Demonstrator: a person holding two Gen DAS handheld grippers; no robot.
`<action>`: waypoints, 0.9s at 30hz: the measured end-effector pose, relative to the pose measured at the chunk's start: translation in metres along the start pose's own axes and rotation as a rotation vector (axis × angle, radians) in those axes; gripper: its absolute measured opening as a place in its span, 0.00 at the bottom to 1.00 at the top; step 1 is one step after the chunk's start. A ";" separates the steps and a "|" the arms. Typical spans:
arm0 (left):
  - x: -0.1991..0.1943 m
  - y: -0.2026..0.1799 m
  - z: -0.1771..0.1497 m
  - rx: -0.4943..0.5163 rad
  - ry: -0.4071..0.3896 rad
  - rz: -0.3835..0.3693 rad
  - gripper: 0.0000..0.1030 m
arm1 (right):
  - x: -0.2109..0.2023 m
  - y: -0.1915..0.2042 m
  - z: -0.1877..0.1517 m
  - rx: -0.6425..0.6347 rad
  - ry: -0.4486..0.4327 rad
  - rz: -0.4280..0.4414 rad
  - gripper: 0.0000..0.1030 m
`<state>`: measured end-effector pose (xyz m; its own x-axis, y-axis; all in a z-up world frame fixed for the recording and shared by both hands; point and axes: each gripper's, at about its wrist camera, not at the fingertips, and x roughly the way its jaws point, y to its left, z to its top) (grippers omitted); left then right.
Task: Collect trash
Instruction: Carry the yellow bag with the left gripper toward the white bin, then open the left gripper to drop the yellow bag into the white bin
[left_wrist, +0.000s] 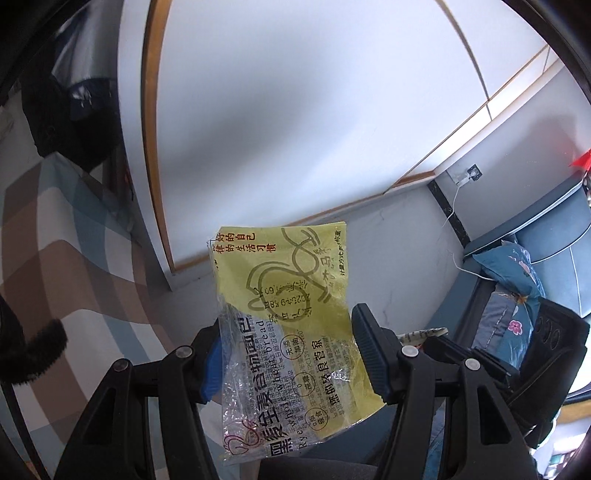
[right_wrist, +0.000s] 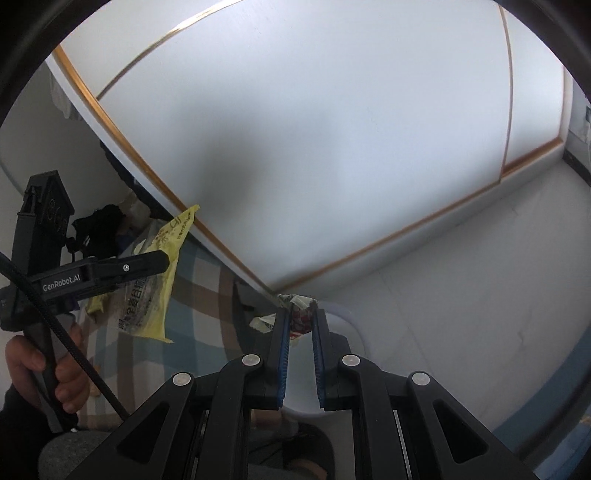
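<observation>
At nine o'clock in the right wrist view, a person's hand (right_wrist: 44, 373) grips the handle of the left hand-held gripper (right_wrist: 168, 260), which clasps a yellow bread wrapper (right_wrist: 155, 295) above a plaid bed cover (right_wrist: 207, 291). Seen from the left wrist, the wrapper (left_wrist: 291, 325) hangs between the left hand-held gripper (left_wrist: 288, 339) fingers, its printed clear end toward six o'clock. At centre of the right wrist view, the right hand-held gripper (right_wrist: 300, 321) is clenched on a small crumpled wrapper (right_wrist: 301, 310) protruding toward twelve o'clock. White wardrobe panels (right_wrist: 332, 129) with gold trim fill twelve o'clock; pale floor (right_wrist: 461, 295) lies toward three o'clock.
</observation>
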<state>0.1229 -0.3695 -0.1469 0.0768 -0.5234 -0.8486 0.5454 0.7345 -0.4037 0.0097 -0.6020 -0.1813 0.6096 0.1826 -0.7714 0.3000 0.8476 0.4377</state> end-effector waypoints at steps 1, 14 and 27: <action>0.009 0.000 0.002 -0.005 0.023 -0.002 0.56 | 0.010 -0.003 -0.003 0.003 0.022 -0.004 0.11; 0.055 0.012 0.010 -0.096 0.145 0.029 0.56 | 0.113 -0.029 -0.042 0.058 0.237 -0.011 0.12; 0.077 0.011 0.012 -0.098 0.229 0.057 0.56 | 0.120 -0.047 -0.043 0.118 0.257 -0.002 0.25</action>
<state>0.1443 -0.4068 -0.2124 -0.0921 -0.3768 -0.9217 0.4616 0.8040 -0.3748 0.0374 -0.5989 -0.3146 0.4073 0.3140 -0.8576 0.3939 0.7868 0.4751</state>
